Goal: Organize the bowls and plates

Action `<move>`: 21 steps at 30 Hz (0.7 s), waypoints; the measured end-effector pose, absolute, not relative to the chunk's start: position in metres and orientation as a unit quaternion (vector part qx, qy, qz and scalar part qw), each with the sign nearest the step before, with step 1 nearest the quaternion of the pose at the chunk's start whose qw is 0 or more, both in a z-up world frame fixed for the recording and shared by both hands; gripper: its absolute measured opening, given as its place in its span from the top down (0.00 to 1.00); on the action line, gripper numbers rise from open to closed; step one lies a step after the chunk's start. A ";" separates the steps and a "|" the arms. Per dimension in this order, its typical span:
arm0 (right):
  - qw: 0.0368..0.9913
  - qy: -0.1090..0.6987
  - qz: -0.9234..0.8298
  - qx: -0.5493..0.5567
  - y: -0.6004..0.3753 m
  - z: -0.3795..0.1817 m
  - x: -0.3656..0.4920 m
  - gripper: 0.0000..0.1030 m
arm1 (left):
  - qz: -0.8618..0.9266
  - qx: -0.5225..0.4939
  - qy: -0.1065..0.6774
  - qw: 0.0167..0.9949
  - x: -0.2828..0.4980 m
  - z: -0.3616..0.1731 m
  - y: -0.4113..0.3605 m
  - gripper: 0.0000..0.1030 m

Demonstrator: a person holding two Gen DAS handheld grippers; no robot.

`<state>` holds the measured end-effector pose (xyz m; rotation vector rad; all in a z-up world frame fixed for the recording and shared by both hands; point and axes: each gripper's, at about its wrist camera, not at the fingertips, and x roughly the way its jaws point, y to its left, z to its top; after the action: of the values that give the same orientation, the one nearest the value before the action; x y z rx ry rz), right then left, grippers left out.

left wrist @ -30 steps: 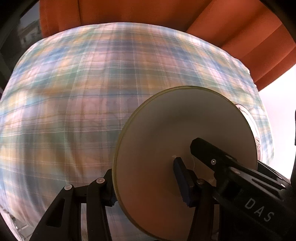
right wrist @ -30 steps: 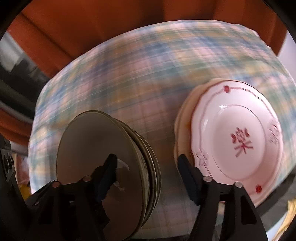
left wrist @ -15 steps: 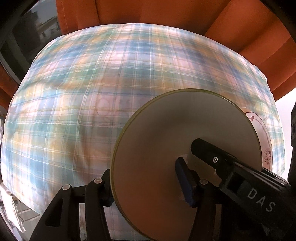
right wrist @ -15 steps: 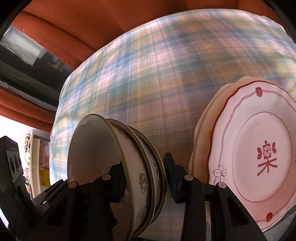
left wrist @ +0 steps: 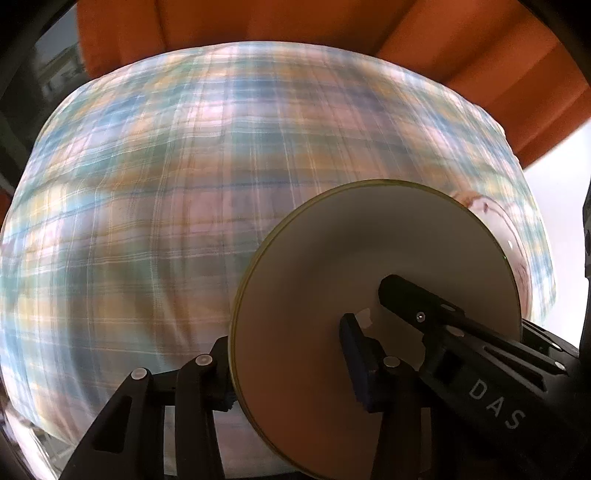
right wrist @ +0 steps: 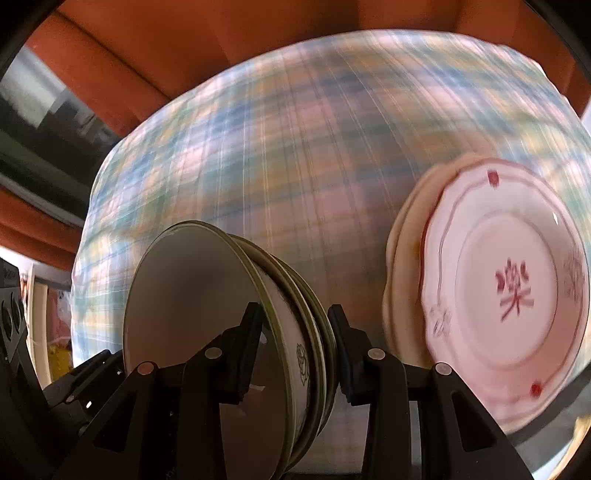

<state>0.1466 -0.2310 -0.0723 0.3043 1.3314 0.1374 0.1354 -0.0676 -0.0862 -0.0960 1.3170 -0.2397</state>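
Note:
My left gripper (left wrist: 291,362) is shut on the rim of a cream bowl with a green-gold edge (left wrist: 332,295), which fills the lower right of the left wrist view. In that view the other gripper's black body (left wrist: 461,343) reaches into the bowl. In the right wrist view my right gripper (right wrist: 295,343) is shut on the wall of a stack of nested cream bowls with rose prints (right wrist: 221,314). A pink plate with red flower marks (right wrist: 509,284) lies on a stack of cream plates (right wrist: 402,266) at the right; its edge also shows in the left wrist view (left wrist: 517,236).
A plaid tablecloth in blue, pink and yellow (left wrist: 184,203) covers the table. Orange curtains (left wrist: 295,22) hang behind it. A dark window frame (right wrist: 33,140) is at the left in the right wrist view.
The right gripper has closed further on the bowl stack's wall, and the pink plate stack now sits a little higher and further right in its view. Both views show motion blur. The left gripper still grips the bowl.

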 end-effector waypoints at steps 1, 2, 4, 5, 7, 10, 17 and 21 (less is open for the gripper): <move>0.772 0.616 0.057 0.144 -0.230 -0.072 0.145 0.61 | -0.121 -0.047 0.609 0.783 0.134 -0.084 -0.065 0.56; 0.773 0.616 0.052 0.146 -0.228 -0.071 0.144 0.61 | -0.129 -0.049 0.607 0.783 0.133 -0.082 -0.063 0.56; 0.775 0.612 0.038 0.152 -0.226 -0.066 0.139 0.61 | -0.141 -0.045 0.601 0.786 0.131 -0.077 -0.061 0.55; 0.776 0.611 0.034 0.155 -0.225 -0.063 0.137 0.61 | -0.146 -0.045 0.599 0.786 0.130 -0.075 -0.060 0.55; 0.780 0.605 0.024 0.155 -0.223 -0.056 0.133 0.61 | -0.155 -0.045 0.594 0.788 0.128 -0.070 -0.058 0.55; 0.786 0.598 0.012 0.154 -0.218 -0.046 0.128 0.61 | -0.162 -0.048 0.589 0.791 0.124 -0.063 -0.052 0.55; 0.799 0.583 0.018 0.147 -0.207 -0.026 0.126 0.61 | -0.155 -0.053 0.566 0.808 0.118 -0.044 -0.043 0.55; 0.808 0.570 0.030 0.149 -0.208 -0.019 0.124 0.61 | -0.144 -0.052 0.552 0.820 0.116 -0.038 -0.046 0.55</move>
<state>0.1244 -0.2080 -0.0192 0.3177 1.2186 0.0634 0.1155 -0.0456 -0.0378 -0.1113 1.1745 -0.3057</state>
